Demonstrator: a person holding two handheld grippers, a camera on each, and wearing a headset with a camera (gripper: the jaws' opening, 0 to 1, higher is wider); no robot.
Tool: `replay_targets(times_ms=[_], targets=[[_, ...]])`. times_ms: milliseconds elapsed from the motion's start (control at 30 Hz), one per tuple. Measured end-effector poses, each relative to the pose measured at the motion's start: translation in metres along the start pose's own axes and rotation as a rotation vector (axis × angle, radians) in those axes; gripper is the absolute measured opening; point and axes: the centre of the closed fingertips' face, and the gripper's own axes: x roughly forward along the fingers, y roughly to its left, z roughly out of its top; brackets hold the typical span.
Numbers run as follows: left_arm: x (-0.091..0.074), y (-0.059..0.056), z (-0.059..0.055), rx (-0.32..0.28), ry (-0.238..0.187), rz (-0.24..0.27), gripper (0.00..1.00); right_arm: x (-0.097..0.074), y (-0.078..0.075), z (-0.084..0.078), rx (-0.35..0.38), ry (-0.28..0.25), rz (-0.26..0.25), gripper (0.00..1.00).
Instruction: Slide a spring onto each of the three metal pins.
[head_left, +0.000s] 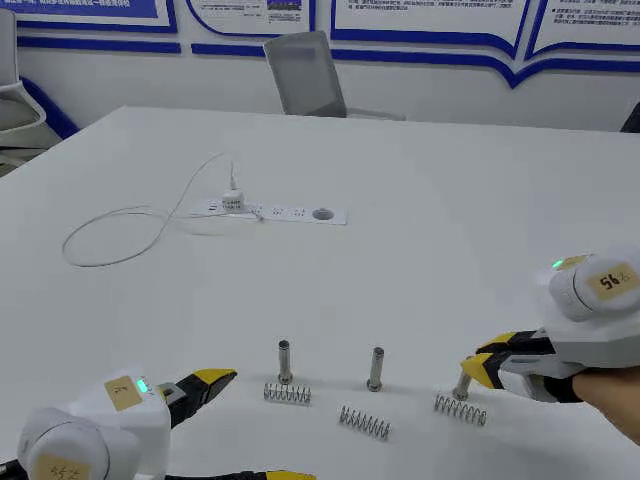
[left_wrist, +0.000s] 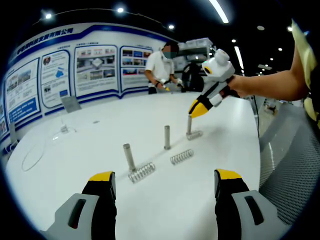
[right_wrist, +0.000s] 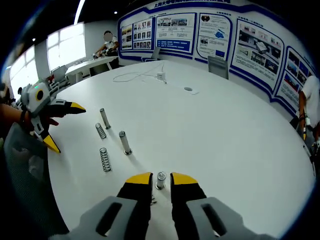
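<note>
Three metal pins stand upright in a row on the white table: left pin (head_left: 284, 360), middle pin (head_left: 376, 368), right pin (head_left: 462, 385). A spring lies flat beside each: left spring (head_left: 287, 393), middle spring (head_left: 363, 422), right spring (head_left: 460, 408). My right gripper (head_left: 480, 362) is at the right pin (right_wrist: 160, 180), its jaws closed in on the pin's top. The right spring lies at that pin's foot, partly hidden under the jaws. My left gripper (head_left: 250, 428) is open and holds nothing, a short way before the left pin (left_wrist: 129, 156) and left spring (left_wrist: 141, 172).
A white power strip (head_left: 275, 212) with a plugged charger and a looping white cable (head_left: 120, 225) lies farther back on the table. A grey chair (head_left: 305, 75) stands behind the far edge. The table's near edge (left_wrist: 255, 165) runs close to the right pin.
</note>
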Motion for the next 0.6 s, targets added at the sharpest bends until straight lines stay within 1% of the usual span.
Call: replay_targets(times_ms=[100, 233, 367, 467, 600], targets=[[0.0, 0.0, 0.0, -0.001, -0.001, 0.001, 0.82, -0.005, 0.001, 0.002, -0.008, -0.012, 0.0, 0.15], [0.0, 0.0, 0.0, -0.001, -0.001, 0.001, 0.82, -0.009, 0.007, 0.002, -0.034, -0.016, 0.008, 0.15], [0.0, -0.001, 0.0, 0.001, 0.0, -0.001, 0.82, -0.008, 0.016, 0.004, -0.059, -0.017, 0.029, 0.15], [0.0, 0.0, 0.0, 0.001, 0.0, 0.0, 0.82, -0.006, 0.019, 0.004, -0.068, -0.011, 0.038, 0.15], [-0.002, 0.002, 0.0, -0.001, -0.002, 0.007, 0.82, -0.006, 0.017, -0.002, -0.064, -0.004, 0.034, 0.15]])
